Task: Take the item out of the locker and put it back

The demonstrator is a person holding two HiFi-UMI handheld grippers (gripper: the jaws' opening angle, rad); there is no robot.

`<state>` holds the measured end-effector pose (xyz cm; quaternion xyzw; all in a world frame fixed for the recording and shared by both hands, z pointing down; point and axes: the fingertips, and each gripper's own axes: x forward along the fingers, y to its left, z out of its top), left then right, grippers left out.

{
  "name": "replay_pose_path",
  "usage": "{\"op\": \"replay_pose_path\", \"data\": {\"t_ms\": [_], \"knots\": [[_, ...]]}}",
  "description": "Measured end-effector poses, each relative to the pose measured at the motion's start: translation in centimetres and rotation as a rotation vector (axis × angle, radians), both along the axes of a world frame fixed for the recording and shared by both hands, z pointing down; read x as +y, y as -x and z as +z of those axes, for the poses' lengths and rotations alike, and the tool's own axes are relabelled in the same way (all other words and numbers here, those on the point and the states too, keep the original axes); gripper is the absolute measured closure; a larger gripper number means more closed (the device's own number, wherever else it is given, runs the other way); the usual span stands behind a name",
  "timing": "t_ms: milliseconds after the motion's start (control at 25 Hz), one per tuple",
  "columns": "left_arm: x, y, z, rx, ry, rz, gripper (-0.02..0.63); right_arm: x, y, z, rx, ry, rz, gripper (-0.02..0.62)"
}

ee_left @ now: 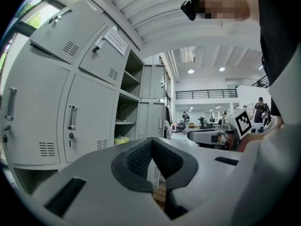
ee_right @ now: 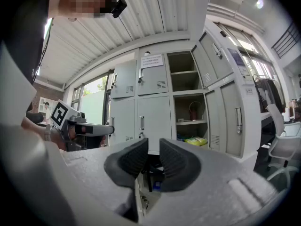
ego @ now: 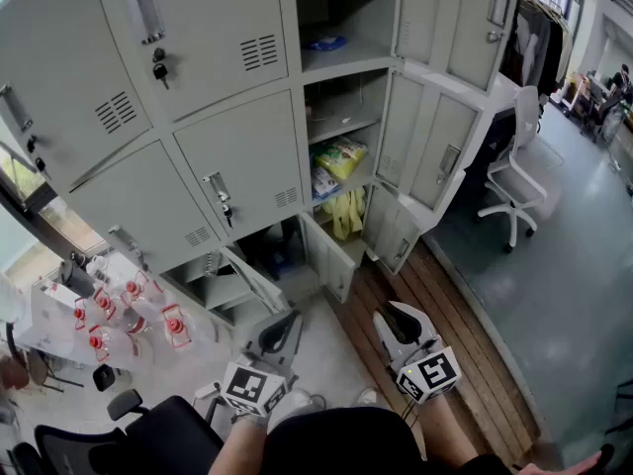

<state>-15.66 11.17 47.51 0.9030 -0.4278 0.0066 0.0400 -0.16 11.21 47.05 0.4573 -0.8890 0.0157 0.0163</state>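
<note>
The grey lockers (ego: 227,156) stand ahead with one column of doors open. On its shelves lie a blue item (ego: 324,43), a yellow-green packet (ego: 339,156) and a yellow thing (ego: 346,212) lower down. My left gripper (ego: 280,332) hangs low in front of the lockers, its pads pressed together and empty (ee_left: 151,142). My right gripper (ego: 401,323) is beside it, jaws a narrow gap apart with nothing between them (ee_right: 154,145). The packet (ee_right: 196,141) shows on a shelf beyond the right jaws. Both grippers are well short of the shelves.
Open locker doors (ego: 435,146) swing out on the right. A white office chair (ego: 514,181) stands further right. Several red-capped bottles (ego: 129,310) sit at the left. A black chair (ego: 148,433) is near my left side. Wooden planks (ego: 445,334) run along the floor.
</note>
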Motion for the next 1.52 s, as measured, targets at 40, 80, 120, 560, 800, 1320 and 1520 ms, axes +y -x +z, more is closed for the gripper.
{"op": "replay_pose_path", "data": {"t_ms": [40,80,120,560,800,1320,1520], "knots": [[-0.1,0.7,0.0,-0.002,0.000,0.007,0.592,0.0,0.7,0.1,0.002,0.002,0.002,0.528],[-0.1,1.3,0.1,-0.005,0.000,0.013,0.592,0.0,1.4,0.1,0.006,0.003,0.005,0.528],[-0.2,2.0,0.1,-0.007,0.000,0.019,0.592,0.0,2.1,0.1,0.012,0.003,0.008,0.528],[-1.1,7.1,0.6,0.017,0.001,0.093,0.592,-0.9,6.0,0.1,-0.014,0.014,0.111,0.574],[-2.0,7.5,1.2,0.021,0.005,0.118,0.592,-1.4,5.7,0.0,-0.035,0.018,0.155,0.595],[-8.9,1.0,1.4,-0.062,-0.011,0.147,0.592,-8.1,0.6,1.7,-0.036,0.033,0.148,0.597],[-13.1,-2.7,0.7,-0.079,-0.018,0.145,0.592,-11.9,-2.0,1.4,-0.059,0.021,0.125,0.597]]}}
